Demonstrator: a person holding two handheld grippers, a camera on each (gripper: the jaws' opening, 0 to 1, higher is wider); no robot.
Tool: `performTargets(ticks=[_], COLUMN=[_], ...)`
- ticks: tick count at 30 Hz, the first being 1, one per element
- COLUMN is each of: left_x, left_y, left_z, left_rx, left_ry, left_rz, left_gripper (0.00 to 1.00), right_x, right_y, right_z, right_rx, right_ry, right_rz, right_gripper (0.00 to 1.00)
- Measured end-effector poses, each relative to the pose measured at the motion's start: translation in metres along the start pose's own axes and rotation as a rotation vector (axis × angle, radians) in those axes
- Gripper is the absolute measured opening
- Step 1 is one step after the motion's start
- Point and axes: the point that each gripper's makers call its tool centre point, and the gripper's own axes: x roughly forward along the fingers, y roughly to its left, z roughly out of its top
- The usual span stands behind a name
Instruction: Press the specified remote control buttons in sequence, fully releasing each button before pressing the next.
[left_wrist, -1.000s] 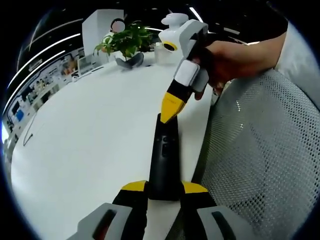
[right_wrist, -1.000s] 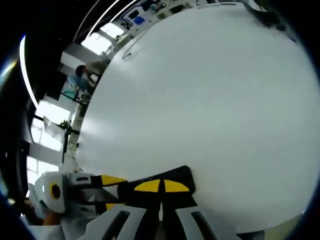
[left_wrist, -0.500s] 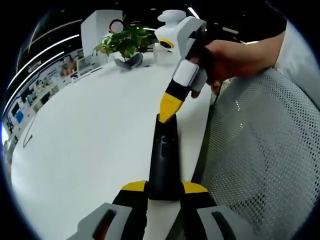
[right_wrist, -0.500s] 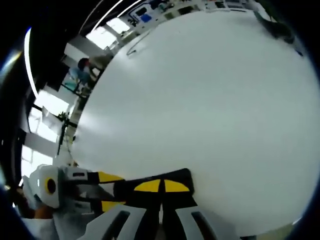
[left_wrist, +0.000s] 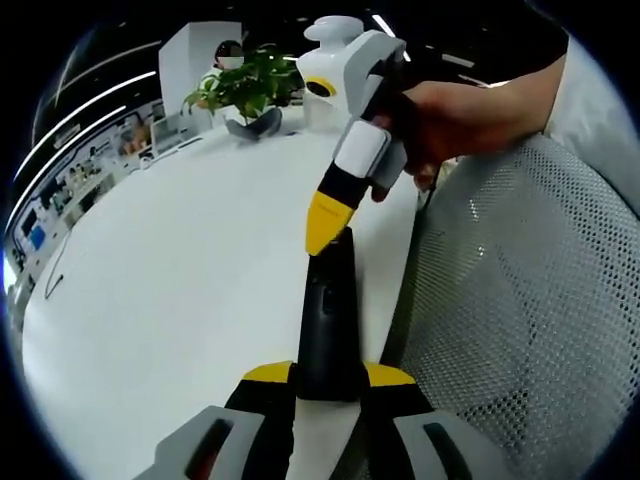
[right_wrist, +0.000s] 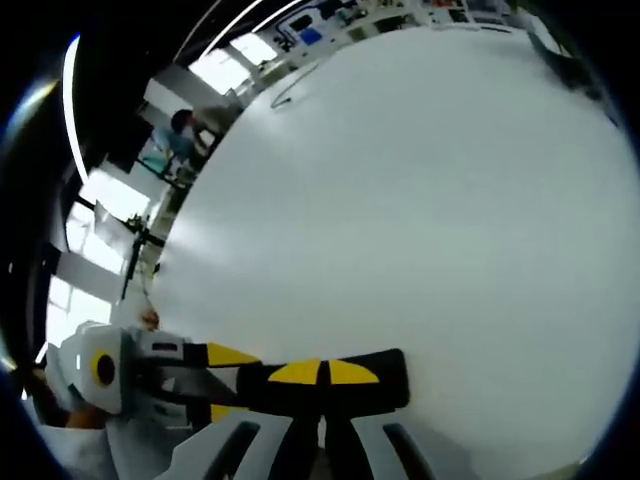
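A long black remote control (left_wrist: 328, 300) lies lengthwise on the white table (left_wrist: 180, 280), its near end clamped between the yellow tips of my left gripper (left_wrist: 328, 375). A hand brings my right gripper (left_wrist: 324, 224) down from the upper right with its yellow jaws shut and empty. Its tip sits over the remote's far end, but whether it touches is unclear. In the right gripper view the shut right gripper (right_wrist: 322, 372) rests above the remote (right_wrist: 390, 378). There the left gripper (right_wrist: 222, 383) comes in from the left, holding the remote's other end.
A potted plant (left_wrist: 245, 85) and a white box (left_wrist: 200, 55) stand at the table's far end. A white mesh chair back (left_wrist: 520, 300) runs close along the table's right edge. A thin cable (left_wrist: 55, 270) lies at the far left. A person (right_wrist: 180, 140) stands in the background.
The right gripper's tip has shifted a little left along the remote's far end and looks slightly raised. The remote stays clamped in the left gripper.
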Motion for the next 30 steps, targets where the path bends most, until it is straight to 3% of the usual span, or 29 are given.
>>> performTargets(ticks=[10,15,30], left_x=[0.0007,0.0009,0.0014], left_y=[0.0003,0.0001,0.0], left_z=[0.0003,0.001,0.0012], left_rx=[-0.005,-0.008,-0.004], left_ry=[-0.002,-0.007,-0.009], left_rz=[0.001,0.002,-0.001], left_gripper=[0.24,0.24,0.24], right_x=[0.0005,0.0016,0.0025], right_y=[-0.0006,0.0002,-0.0008], right_z=[-0.0025,-0.0027,-0.0019], right_rx=[0.005,-0.054,-0.099], right_ry=[-0.002,-0.011,-0.016], right_rz=[0.004,-0.009,-0.025], right_gripper=[0.0,0.0,0.0])
